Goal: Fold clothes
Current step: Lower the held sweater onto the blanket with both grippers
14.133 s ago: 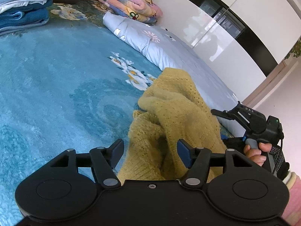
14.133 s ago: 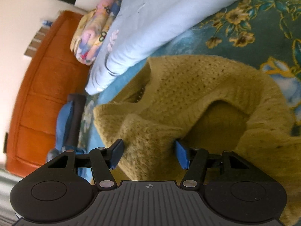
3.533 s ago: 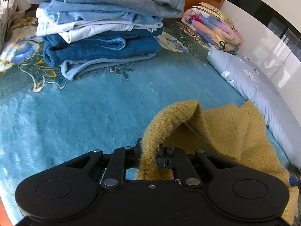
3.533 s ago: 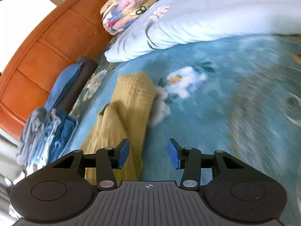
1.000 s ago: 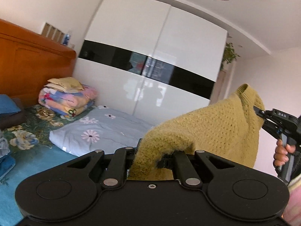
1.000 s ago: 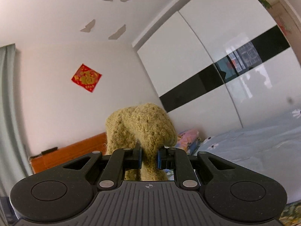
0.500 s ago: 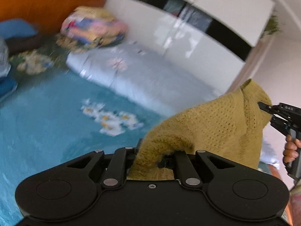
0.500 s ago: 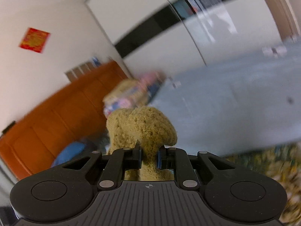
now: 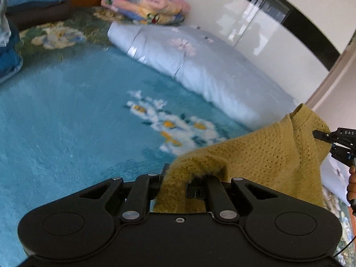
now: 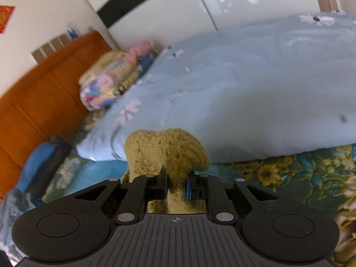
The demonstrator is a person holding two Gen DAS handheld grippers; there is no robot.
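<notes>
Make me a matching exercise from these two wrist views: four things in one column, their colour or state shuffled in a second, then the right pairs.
Things:
1. sweater
2. quilt
3. headboard
4. left gripper

Colour or state:
A. orange-brown wood
B. shut on knitted fabric
C. mustard yellow, hanging between two grippers
D. pale blue with small flowers

Pairs: 1-C, 2-D, 3-A, 4-B

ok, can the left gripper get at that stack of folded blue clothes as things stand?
Probably not yet. The left gripper is shut on the yellow sweater, whose other end the right gripper pinches. The blue stack sits far off across the blue blanket; nothing lies between.
</notes>
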